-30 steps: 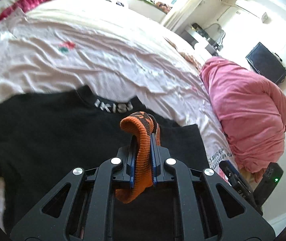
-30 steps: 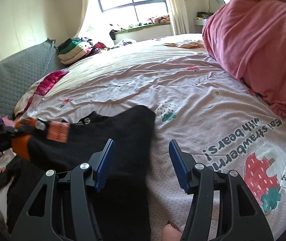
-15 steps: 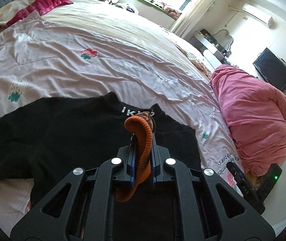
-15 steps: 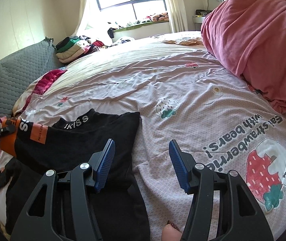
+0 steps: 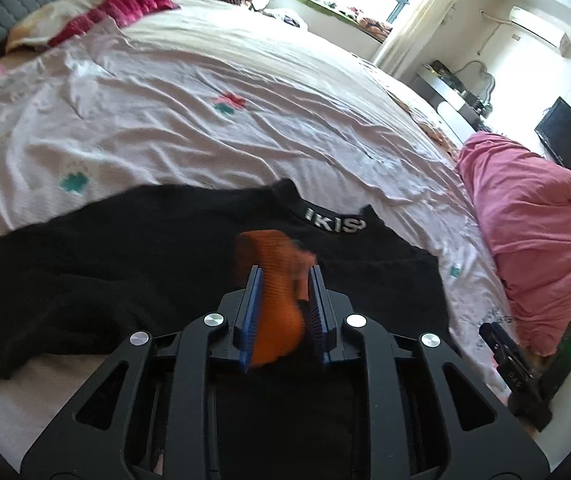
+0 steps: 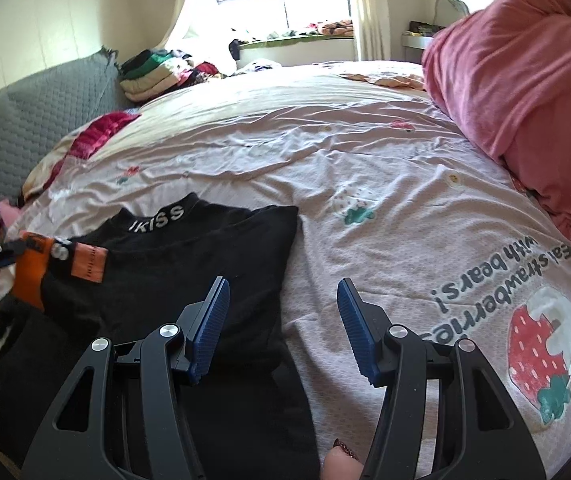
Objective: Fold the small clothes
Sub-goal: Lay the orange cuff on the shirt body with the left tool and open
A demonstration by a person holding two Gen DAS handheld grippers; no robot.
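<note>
A small black sweater with a white "IKISS" collar and orange cuffs lies on the pink bedsheet. My left gripper is shut on its orange cuff, held just above the sweater's chest. In the right wrist view the sweater lies at the left, one side folded over, with an orange label. My right gripper is open and empty above the sweater's right edge. The left gripper with the cuff shows at that view's left edge.
A bulky pink quilt lies heaped on the bed's right side, also in the right wrist view. Folded clothes are stacked at the far headboard. A red-and-cream blanket lies at the far left.
My left gripper has carried the orange cuff left and back across the sweater, so the sleeve now lies over the chest. The right gripper has stayed open and nearly still.
</note>
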